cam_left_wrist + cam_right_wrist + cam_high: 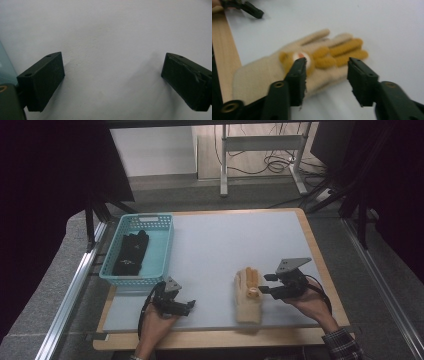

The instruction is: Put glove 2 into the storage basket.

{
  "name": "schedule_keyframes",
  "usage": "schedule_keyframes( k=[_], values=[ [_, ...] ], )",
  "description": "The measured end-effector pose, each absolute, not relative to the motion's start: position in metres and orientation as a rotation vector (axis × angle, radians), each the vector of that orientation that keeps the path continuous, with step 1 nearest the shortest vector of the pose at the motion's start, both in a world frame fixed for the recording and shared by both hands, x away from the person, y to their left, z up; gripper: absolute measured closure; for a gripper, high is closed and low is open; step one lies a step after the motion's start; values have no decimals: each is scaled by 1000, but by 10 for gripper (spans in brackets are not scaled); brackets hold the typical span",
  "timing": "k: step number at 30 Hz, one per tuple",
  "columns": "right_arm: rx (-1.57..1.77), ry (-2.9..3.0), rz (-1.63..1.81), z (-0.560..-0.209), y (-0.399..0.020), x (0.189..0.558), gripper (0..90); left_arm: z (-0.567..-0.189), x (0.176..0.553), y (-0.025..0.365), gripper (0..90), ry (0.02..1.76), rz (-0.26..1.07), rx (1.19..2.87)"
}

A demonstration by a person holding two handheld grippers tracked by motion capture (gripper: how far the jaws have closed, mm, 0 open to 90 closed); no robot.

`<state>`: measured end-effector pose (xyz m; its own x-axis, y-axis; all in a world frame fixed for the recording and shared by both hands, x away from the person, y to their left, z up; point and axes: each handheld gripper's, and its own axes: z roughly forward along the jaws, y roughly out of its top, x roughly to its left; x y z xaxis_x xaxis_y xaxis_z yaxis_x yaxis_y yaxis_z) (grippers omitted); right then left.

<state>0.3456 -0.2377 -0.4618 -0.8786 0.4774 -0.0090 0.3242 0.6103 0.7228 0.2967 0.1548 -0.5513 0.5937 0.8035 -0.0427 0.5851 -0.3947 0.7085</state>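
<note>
On the near right part of the bench [210, 250], the beige glove [248, 295] lies with its long axis near-to-far, just left of the right gripper [266, 284], whose half-open jaws hold nothing, while the left gripper [190, 306] rests farther away, jaws wide and empty.

A pale table [220, 245] carries a teal basket [165, 245] and a beige glove [248, 292].
</note>
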Motion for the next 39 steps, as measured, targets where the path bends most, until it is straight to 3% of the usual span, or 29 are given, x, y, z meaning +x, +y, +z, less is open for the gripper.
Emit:
schedule_keyframes(
  k=[6, 9, 19, 39],
  values=[
    [784, 2634, 1112, -487, -252, 341, 755, -551, 297, 155, 48, 1093, 402, 2130],
    [800, 2650, 1115, -500, -254, 335, 835, -551, 297, 155, 48, 1092, 401, 2127],
    [794, 2683, 1131, -523, -250, 320, 857, -551, 297, 155, 47, 1093, 404, 2128],
    [786, 2643, 1168, -528, -234, 309, 838, -551, 296, 155, 44, 1098, 409, 2126]
  ],
)
